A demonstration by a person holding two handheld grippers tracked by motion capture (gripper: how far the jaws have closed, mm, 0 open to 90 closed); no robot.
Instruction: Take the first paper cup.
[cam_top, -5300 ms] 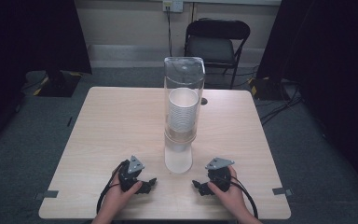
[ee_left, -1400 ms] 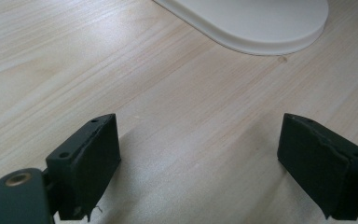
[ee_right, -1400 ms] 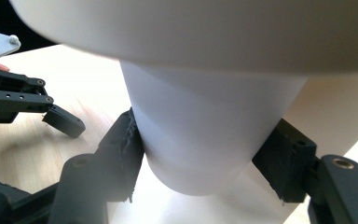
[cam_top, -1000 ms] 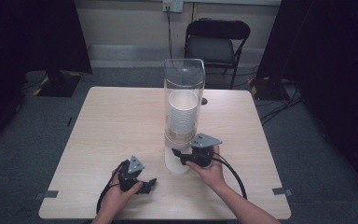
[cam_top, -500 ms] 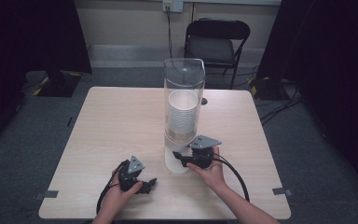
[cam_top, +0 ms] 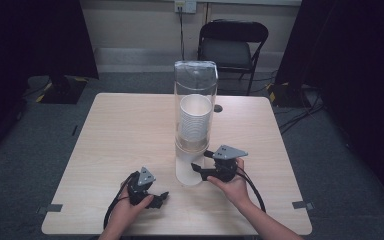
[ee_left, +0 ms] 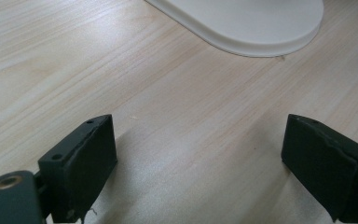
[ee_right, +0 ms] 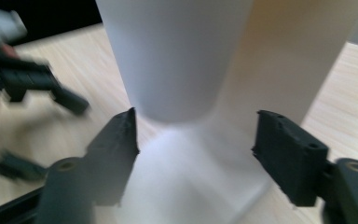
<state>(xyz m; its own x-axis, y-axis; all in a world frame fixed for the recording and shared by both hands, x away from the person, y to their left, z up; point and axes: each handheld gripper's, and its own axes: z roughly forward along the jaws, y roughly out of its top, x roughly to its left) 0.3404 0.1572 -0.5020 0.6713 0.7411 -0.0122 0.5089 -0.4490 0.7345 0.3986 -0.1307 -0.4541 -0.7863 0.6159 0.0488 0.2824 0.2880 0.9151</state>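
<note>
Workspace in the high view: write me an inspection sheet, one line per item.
Surface: light wooden table, tape marks at its near corners.
Job's things: tall clear plastic cup dispenser holding a stack of white paper cups; bottom white cup hangs out.
Clutter: small dark disc behind the dispenser.
Grippers: left gripper open on the table; right gripper at the bottom cup, jaws just opening, astride it.
Cables: black cable trails from the right gripper.
Surroundings: black folding chair, grey carpet.

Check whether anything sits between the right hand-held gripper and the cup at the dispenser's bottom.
Nothing visible does: the right hand-held gripper faces the cup directly, its jaws apart just below the cup and not pressing on it.
</note>
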